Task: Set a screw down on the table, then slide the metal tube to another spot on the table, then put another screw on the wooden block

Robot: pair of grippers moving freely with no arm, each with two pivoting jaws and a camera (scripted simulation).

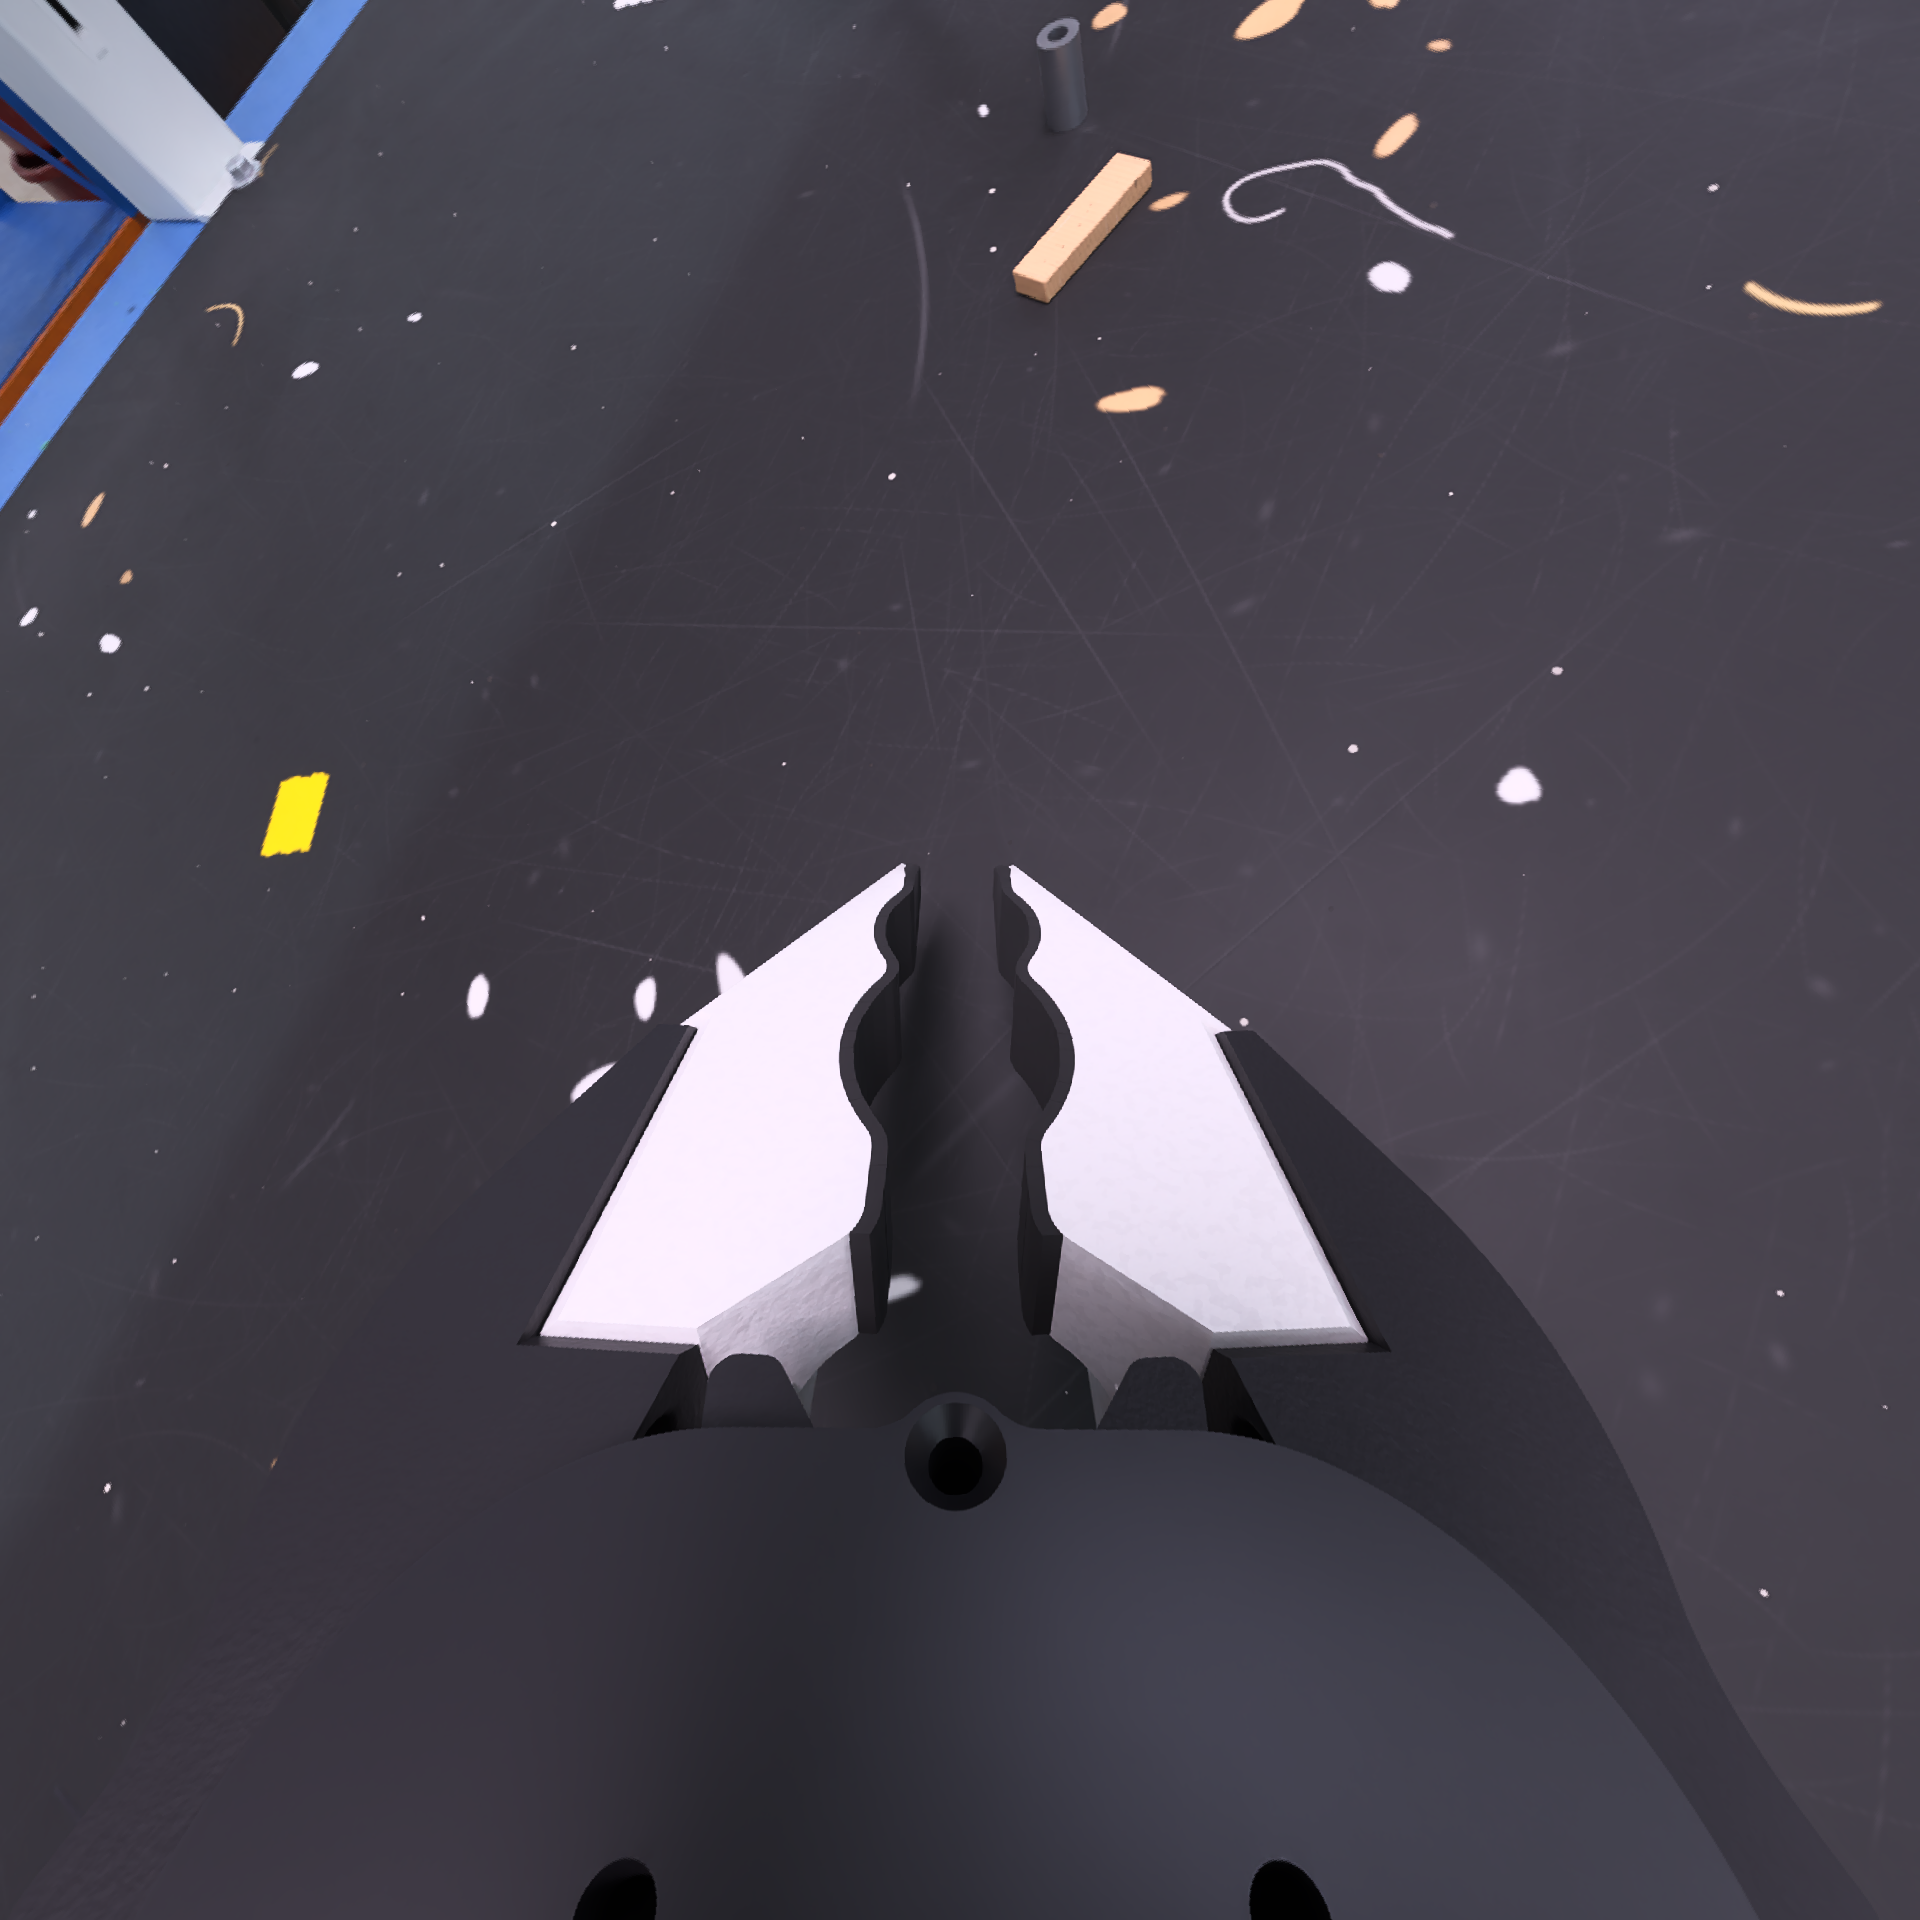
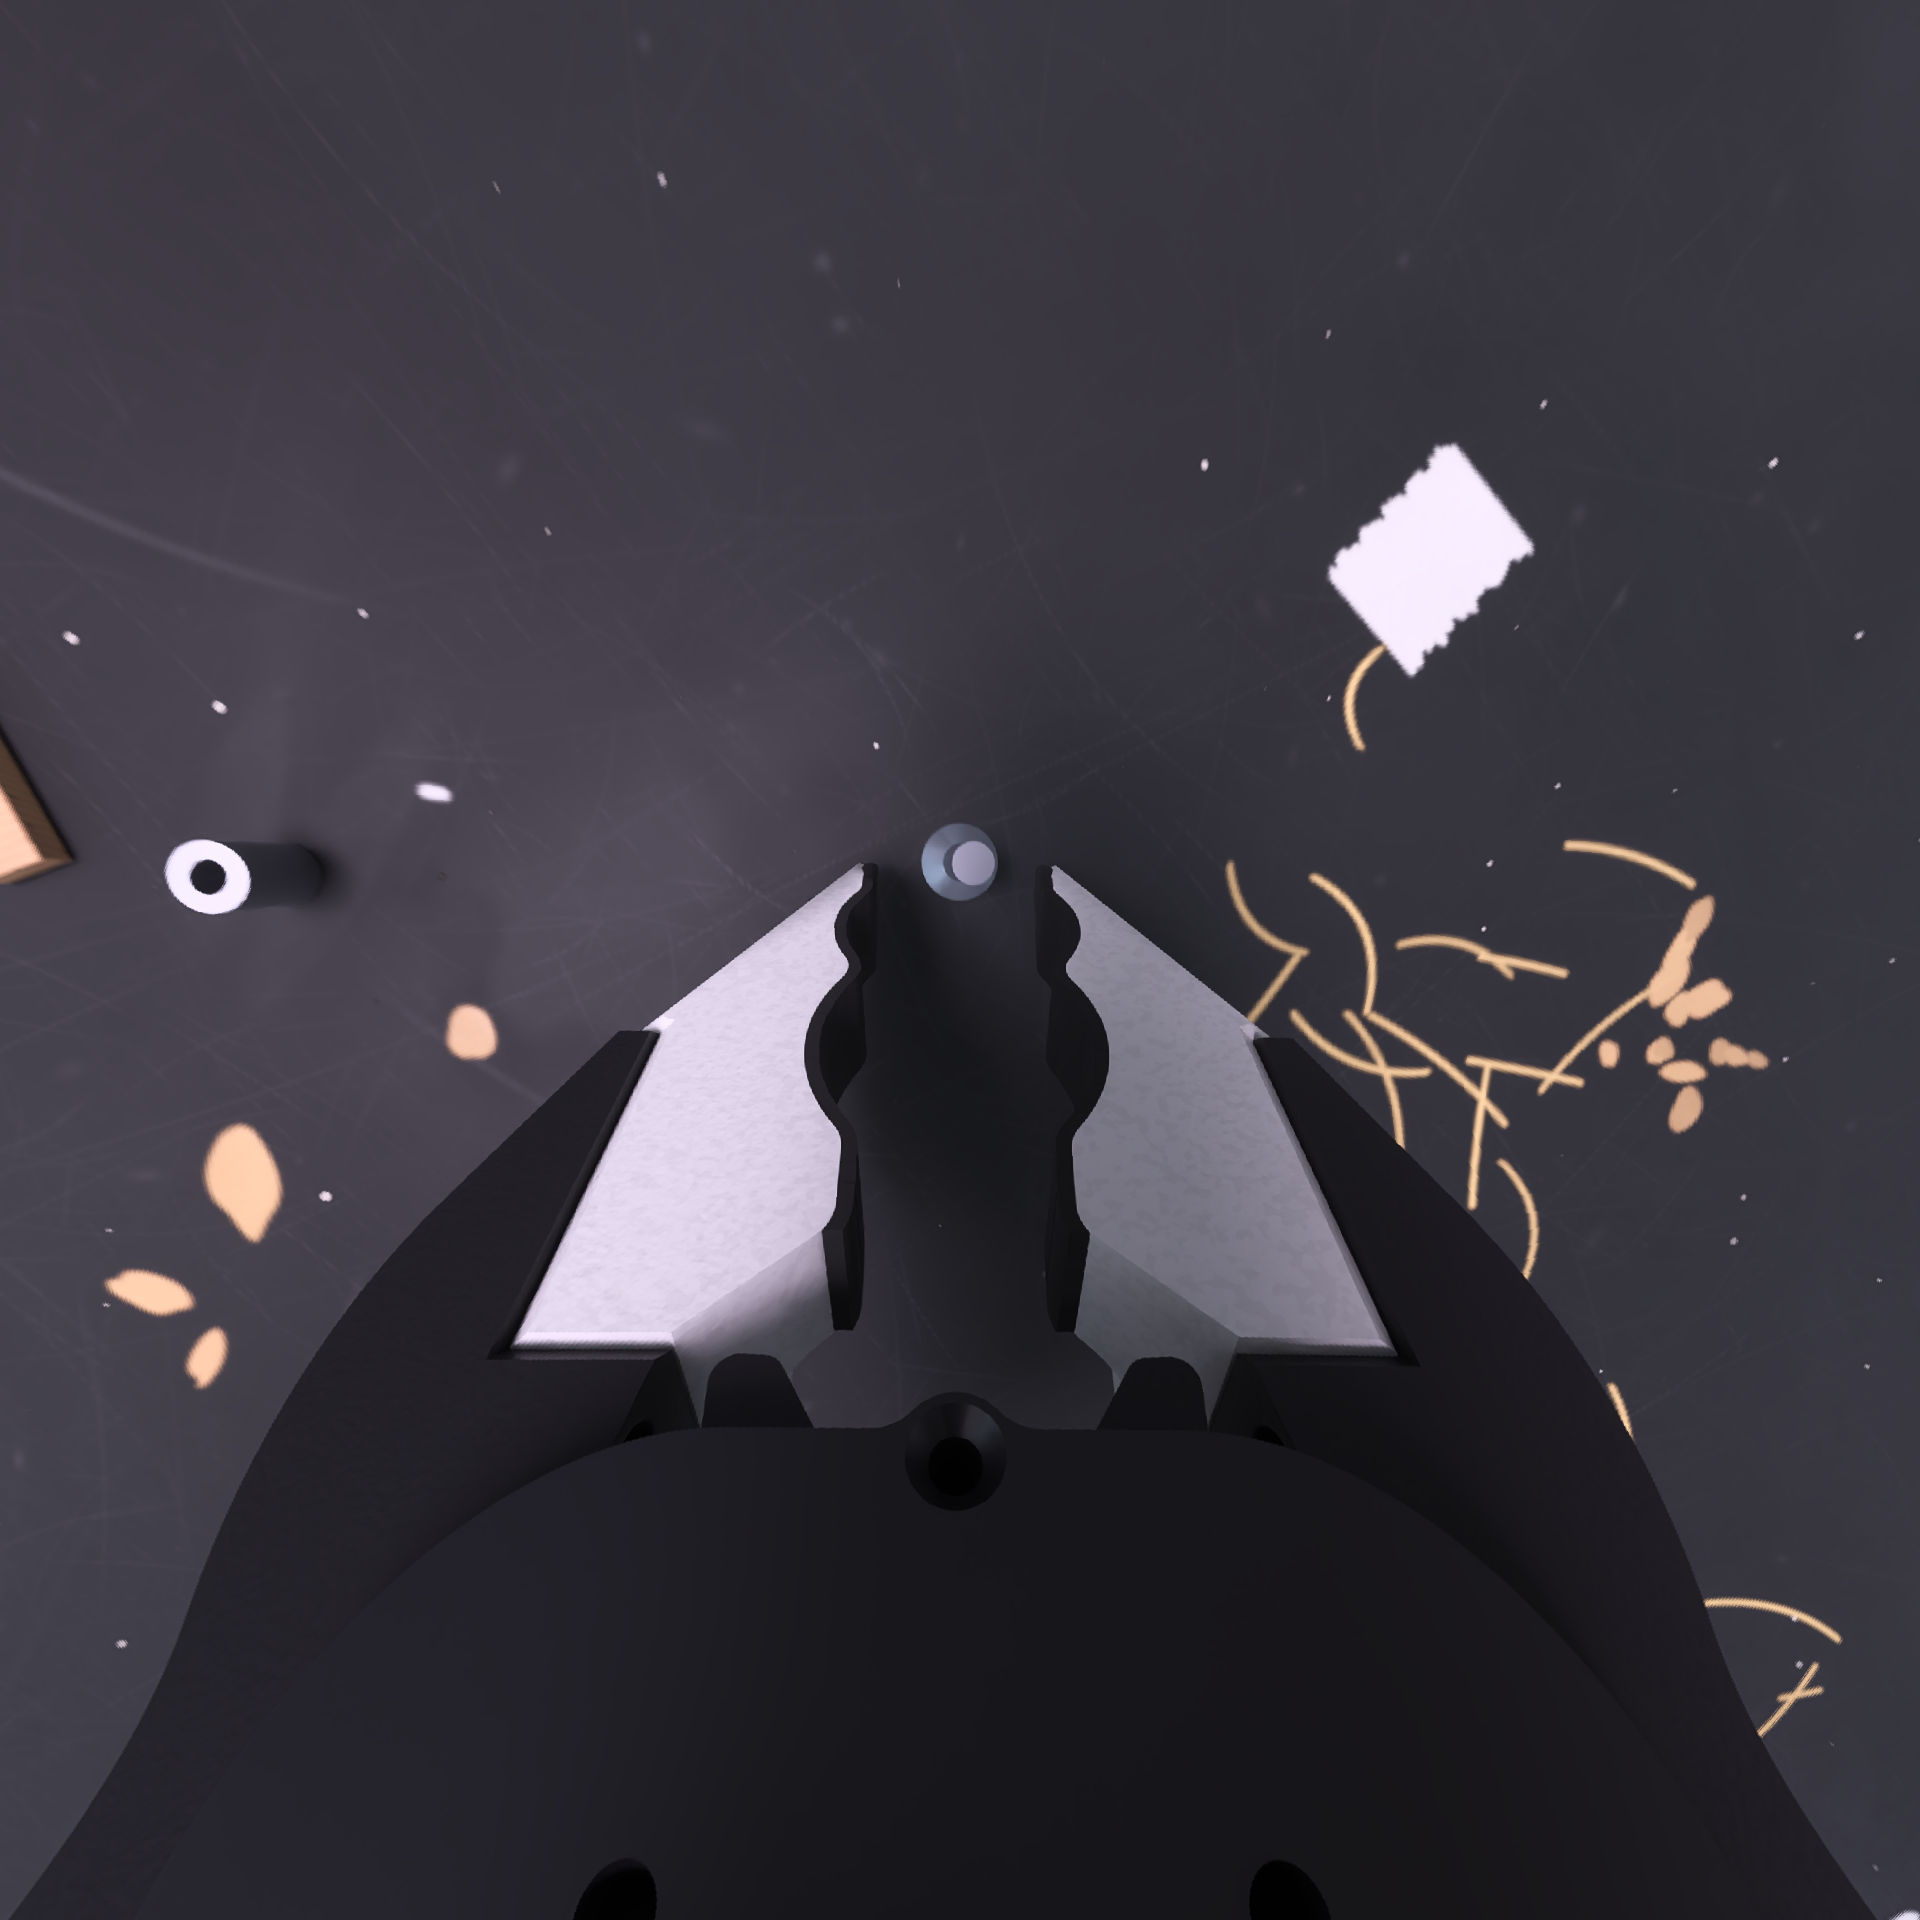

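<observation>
As both wrist views look down on it, the dark scuffed counter [image 1: 1351, 623] is the largest item, flecked with white paint spots and tan wood shavings.

Left claw [image 1: 957, 873]: narrow gap between the fingertips, nothing held, hanging over bare counter well short of the parts.

Right claw [image 2: 957, 873]: fingers parted moderately, empty, tips pointing down.

Wooden block [image 1: 1083, 227]: pale, oblong, lying flat far ahead in the left wrist view; only its corner shows at the left edge of the right wrist view.

Metal tube [image 1: 1061, 75]: dark, short, standing upright just beyond the block; seen end-on, with a bright rim, left of the right claw.

White paper scrap [image 2: 1432, 558] and yellow tape patch [image 1: 295, 814]: flat on the counter.

Screw [image 2: 959, 862]: small, silvery, seen end-on just past the right fingertips and centred on their gap, apparently standing on the counter.

Handling note: judged to be the screw step. Whether gripping or leaving it, move the right claw straight along its own axis so neither finger knocks the screw over.
</observation>
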